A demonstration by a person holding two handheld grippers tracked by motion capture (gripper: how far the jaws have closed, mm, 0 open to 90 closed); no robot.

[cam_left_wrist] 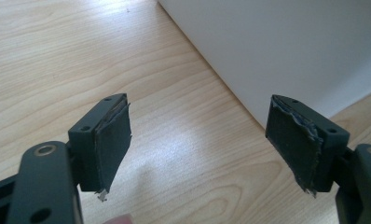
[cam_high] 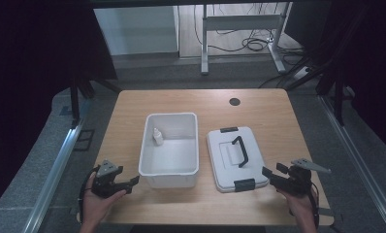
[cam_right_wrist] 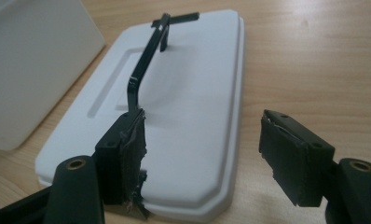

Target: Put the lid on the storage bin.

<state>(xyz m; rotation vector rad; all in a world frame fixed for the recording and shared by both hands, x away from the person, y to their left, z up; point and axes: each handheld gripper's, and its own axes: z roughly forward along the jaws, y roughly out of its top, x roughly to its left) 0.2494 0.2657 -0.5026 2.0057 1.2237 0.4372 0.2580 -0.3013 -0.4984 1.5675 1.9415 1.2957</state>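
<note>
Surroundings: dark drapes fill the upper left and upper right of the high view; a metal desk frame and loose cables sit at the top centre, too dim to read in detail
Table (cam_high: 278, 111): pale wood, with a small dark round mark toward its upper right; its near edge is cut off by the bottom of the frame
Tub (cam_high: 169, 145): white, open, centre of the high view; in the left gripper view only a blank white wall fills the upper right
Small bottle (cam_high: 158, 137): white, upright inside the tub near its upper left corner; too small to make out a label
Lid (cam_high: 235, 158): white, flat on the table just right of the tub, apart from it; black handle (cam_high: 240, 150) rises along its middle, black clips at both short ends; its near edge is partly covered by a jaw in the right gripper view
Left gripper (cam_high: 130, 183): lower left of the high view, jaws spread apart with nothing between them, tips just beside the tub's near left corner; contact cannot be told
Right gripper (cam_high: 268, 175): lower right, jaws wide and released, holding nothing; one jaw overlaps the lid's near corner, the other stands over bare wood
Hands: forearms cut off by the bottom edge
</note>
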